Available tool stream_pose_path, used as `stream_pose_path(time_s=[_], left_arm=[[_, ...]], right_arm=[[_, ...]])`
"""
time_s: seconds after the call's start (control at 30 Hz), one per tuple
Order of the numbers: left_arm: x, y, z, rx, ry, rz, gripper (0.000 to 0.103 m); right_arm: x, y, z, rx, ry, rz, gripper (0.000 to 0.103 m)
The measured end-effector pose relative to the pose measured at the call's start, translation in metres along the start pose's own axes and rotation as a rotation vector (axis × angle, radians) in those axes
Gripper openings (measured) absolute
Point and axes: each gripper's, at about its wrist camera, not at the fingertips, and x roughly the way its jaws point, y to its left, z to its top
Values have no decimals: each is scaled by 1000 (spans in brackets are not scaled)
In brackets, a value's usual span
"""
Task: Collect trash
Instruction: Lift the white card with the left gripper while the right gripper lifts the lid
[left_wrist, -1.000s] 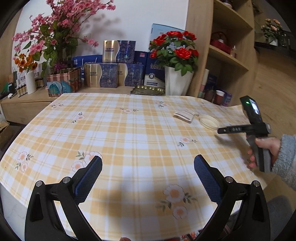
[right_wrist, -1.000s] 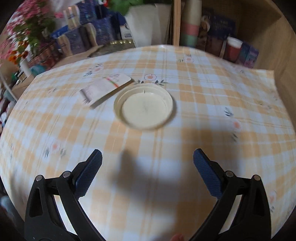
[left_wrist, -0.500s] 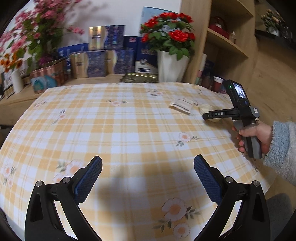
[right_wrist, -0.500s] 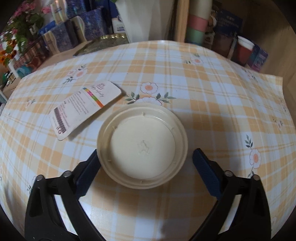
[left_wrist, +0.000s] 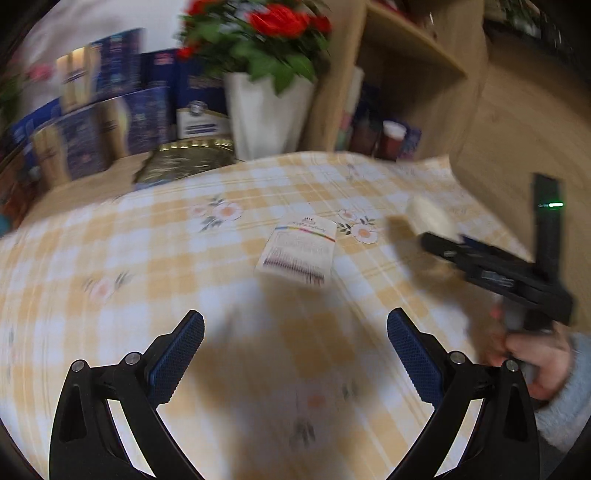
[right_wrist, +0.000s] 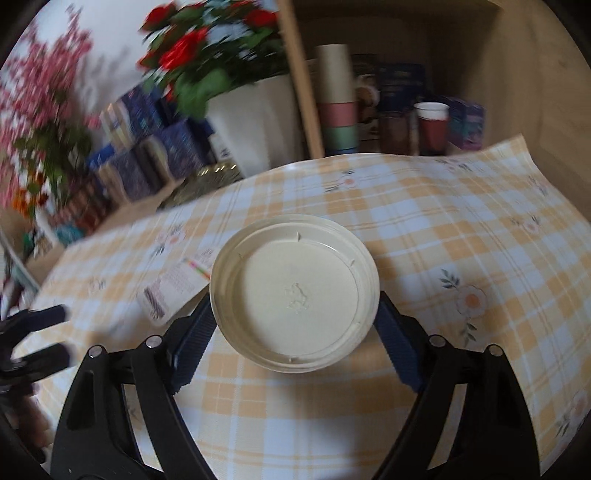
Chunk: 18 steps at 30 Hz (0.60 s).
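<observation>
Between right claw (right_wrist: 295, 325) pads: cream lid (right_wrist: 294, 291), pinched; left claw (left_wrist: 295, 358) spread, empty.

The left gripper (left_wrist: 295, 354) points down at a slant, its fingers (left_wrist: 177, 354) spread wide with nothing between them. The right gripper (right_wrist: 295, 332) also slants down, its blue fingers (right_wrist: 194, 343) pressed to either side of a round lid (right_wrist: 295, 291). A hand (left_wrist: 532, 354) in a grey sleeve (left_wrist: 565, 410), blurred, seems to grip the right handle.
</observation>
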Motion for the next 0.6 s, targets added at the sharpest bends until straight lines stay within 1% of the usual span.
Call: stream_pose_path(time_s=[0.03, 0.1, 0.2, 0.27, 0.33, 0.4, 0.43, 0.5, 0.53, 0.57, 0.6], left_arm=[[16, -2, 9, 33, 29, -5, 97], [41, -7, 23, 87, 70, 19, 97], [71, -16, 37, 161, 105, 20, 97], [90, -19, 44, 192, 146, 23, 97], [107, -18, 48, 196, 192, 37, 97], [119, -15, 50, 162, 231, 42, 97], [123, -11, 52, 131, 243, 39, 97], [123, -7, 55, 97, 234, 36, 94], [122, -6, 56, 90, 234, 52, 84], [119, -5, 56, 99, 227, 76, 66], [115, -3, 56, 103, 224, 81, 64]], right_arm=[[0, -6, 1, 30, -3, 3, 83], [-1, -18, 1, 94, -10, 11, 83], [0, -28, 0, 147, -6, 26, 83], [0, -29, -1, 159, -3, 34, 83], [0, -29, -1, 158, -4, 43, 83], [0, -26, -1, 142, -5, 51, 83], [0, -24, -1, 135, -5, 54, 83], [0, -23, -1, 126, -5, 61, 83], [-1, -22, -1, 124, -6, 65, 83], [-1, -23, -1, 125, -6, 68, 83], [0, -23, -1, 127, -5, 69, 83]])
